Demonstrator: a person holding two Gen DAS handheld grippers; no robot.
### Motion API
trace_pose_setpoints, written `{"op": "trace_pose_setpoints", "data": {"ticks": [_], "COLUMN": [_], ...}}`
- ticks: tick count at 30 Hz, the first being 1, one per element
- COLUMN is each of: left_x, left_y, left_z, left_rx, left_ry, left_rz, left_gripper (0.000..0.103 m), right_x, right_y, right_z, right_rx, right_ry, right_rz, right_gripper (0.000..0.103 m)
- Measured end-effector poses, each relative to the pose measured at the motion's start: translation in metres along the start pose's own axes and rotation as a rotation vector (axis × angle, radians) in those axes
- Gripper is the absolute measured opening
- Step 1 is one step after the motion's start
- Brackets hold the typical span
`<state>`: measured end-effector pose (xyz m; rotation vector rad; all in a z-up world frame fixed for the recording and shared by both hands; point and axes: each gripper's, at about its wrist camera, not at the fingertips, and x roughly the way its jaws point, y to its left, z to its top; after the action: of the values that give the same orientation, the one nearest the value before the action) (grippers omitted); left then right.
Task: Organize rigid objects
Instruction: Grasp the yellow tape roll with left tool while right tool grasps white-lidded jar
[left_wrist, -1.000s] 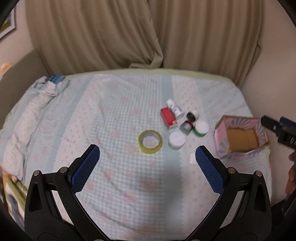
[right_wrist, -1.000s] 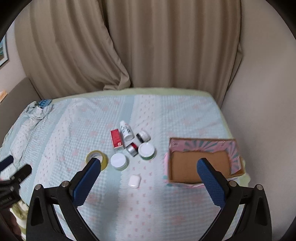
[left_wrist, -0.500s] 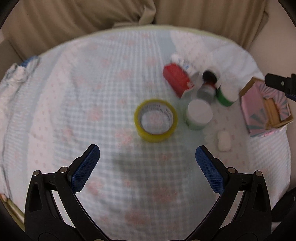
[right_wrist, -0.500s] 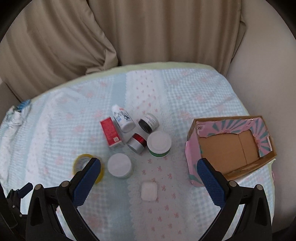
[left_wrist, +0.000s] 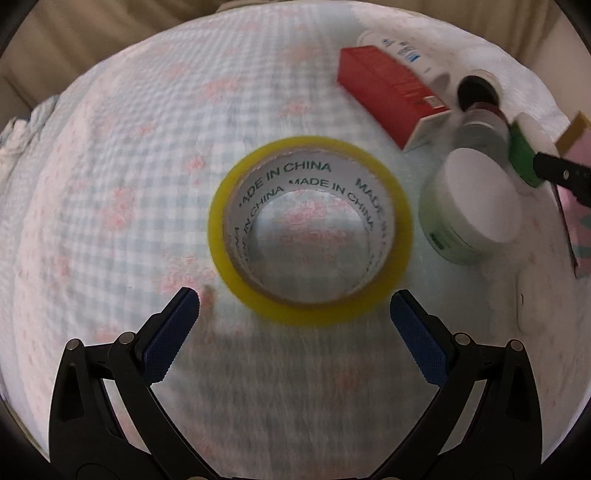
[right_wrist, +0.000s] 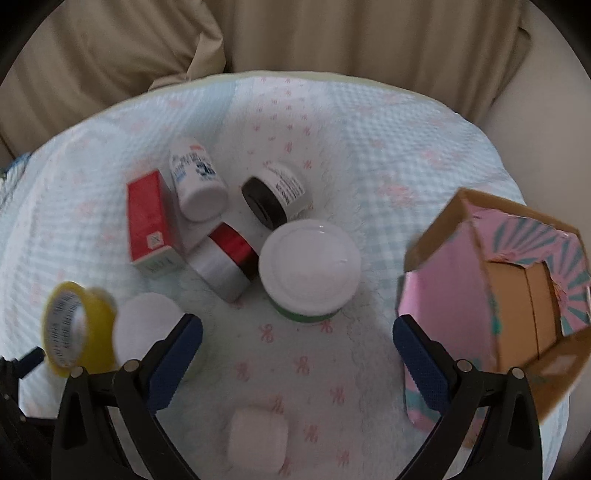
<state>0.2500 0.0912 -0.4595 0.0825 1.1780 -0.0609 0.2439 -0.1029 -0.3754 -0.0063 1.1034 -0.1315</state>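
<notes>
Both grippers were spread wide and empty, the right's jaws just narrowing slightly. The yellow roll of packing tape lay flat on the checked bedspread, just ahead of the left gripper, centred between its fingers.

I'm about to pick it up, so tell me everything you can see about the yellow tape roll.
The tape roll is a ring of yellow tape on a white core printed "MADE IN CHINA". It lies flat on the checked bedcover, hole upward, beside a white-lidded jar. The open left gripper is near it, not touching.
</notes>
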Motion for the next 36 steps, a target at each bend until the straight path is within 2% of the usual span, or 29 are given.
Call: {"op": "trace_pose_setpoints", "data": {"ticks": [5,8,14,16,18,21,27,36], "left_x": [0.011,0.016,0.021,0.022,0.023,0.022,0.017,-0.014], "left_y": [-0.004,-0.006,-0.01,-0.008,-0.005,-0.003,-0.005,0.001], "left_z": [0.007,0.014,0.028,0.035,0.039,0.04,0.039,0.044], "left_rx": [-0.009,-0.005,0.019,0.023,0.018,0.008,0.013,-0.007], "left_ry": [-0.021,-0.038,-0.062,-0.064,-0.058,-0.05,-0.053,-0.107], "left_rz": [0.009,0.006,-0.009,-0.021,-0.02,-0.045,-0.046,-0.055], "left_gripper": [0.102,0.102,0.102,0.102,0.097,0.097,0.097,0.097], "right_x": [0.026,0.039,0.053,0.055,0.057,0.057,0.055,0.035], "right_y": [0.001,-0.001,-0.008,-0.011,-0.012,-0.012,-0.01,-0.007], "right_z": [0.001,0.004,0.013,0.016,0.017,0.018,0.018,0.011], "right_rx": [-0.048,-0.065,-0.038,-0.026,-0.017,-0.015,-0.024,-0.018], "right_ry": [-0.006,-0.005,-0.002,-0.001,0.007,0.007,0.006,-0.022], "right_rz": [-0.018,-0.024,-0.022,0.006,0.056,0.066,0.07,0.096], "right_gripper": [0.095,0.089,0.083,0.072,0.067,0.066,0.066,0.066]}}
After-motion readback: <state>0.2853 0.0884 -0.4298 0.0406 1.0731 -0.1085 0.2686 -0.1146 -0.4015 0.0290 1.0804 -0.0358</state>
